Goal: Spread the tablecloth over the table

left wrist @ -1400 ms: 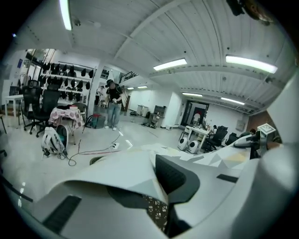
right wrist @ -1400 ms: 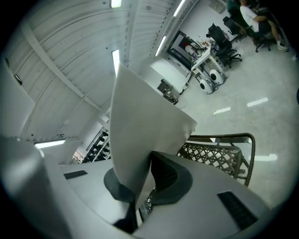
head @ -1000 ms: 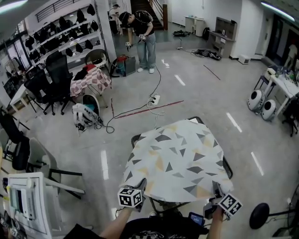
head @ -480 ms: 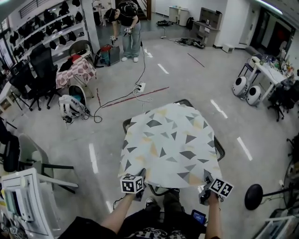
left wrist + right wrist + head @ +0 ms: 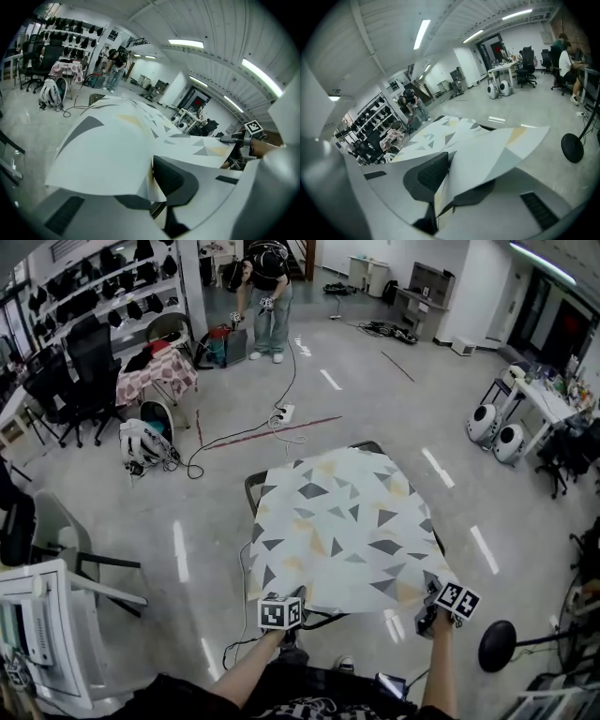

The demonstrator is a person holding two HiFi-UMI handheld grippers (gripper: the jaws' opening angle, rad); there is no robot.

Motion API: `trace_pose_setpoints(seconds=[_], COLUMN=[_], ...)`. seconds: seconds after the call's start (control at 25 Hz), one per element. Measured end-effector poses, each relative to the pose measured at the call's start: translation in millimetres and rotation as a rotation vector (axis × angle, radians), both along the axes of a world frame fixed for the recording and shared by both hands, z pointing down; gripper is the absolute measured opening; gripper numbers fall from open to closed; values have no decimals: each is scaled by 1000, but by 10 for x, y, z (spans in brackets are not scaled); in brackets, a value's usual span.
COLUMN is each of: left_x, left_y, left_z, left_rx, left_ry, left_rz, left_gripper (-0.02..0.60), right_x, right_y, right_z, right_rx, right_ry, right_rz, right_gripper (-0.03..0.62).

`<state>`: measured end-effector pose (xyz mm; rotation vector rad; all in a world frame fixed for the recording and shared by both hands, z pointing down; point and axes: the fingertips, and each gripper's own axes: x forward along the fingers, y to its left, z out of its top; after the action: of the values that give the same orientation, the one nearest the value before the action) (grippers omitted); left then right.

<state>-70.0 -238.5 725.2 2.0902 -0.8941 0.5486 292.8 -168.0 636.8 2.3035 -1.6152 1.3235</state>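
Tablecloth (image 5: 342, 531), white with grey and yellow triangles, lies over most of the desk (image 5: 251, 486) in the middle of the head view. Its near edge runs between the two grippers at the bottom of the frame, and the dark desk rim shows bare at the far corner and along the left side. The left gripper (image 5: 292, 598) holds the near left corner and the right gripper (image 5: 431, 598) the near right one, both low at the desk's near edge. In the left gripper view the jaws are closed tight on the cloth, which bulges up and away from them toward the upper left. In the right gripper view the corner sits pinched between the pads with a loose flap sticking out to the right; these jaws have just been opening a little, with the cloth between them. That loosening grip looks like the main risk: a tug could pull the right corner free and leave it hanging crooked. Drawing the near edge further toward the bottom of the frame could also bare more of the far rim.
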Motion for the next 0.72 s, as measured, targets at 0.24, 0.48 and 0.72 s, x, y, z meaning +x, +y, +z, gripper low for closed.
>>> trace_pose_setpoints(seconds=[0.24,0.48,0.72], left_x=[146,402,355], left_y=[81,490,881], left_z=[32,276,467], left_rx=[-37,-35,-176], left_ry=[-6,-134,-247], left_rz=[-38,-97,-170], left_gripper=[31,32,252], right_x=[239,575,551], right_y=[53,483,836], right_z=[145,496,853], right_rx=[8,24,-54], right_ry=[-89,-196,-268], right_rz=[30,18,-104], right_gripper=[46,69,159])
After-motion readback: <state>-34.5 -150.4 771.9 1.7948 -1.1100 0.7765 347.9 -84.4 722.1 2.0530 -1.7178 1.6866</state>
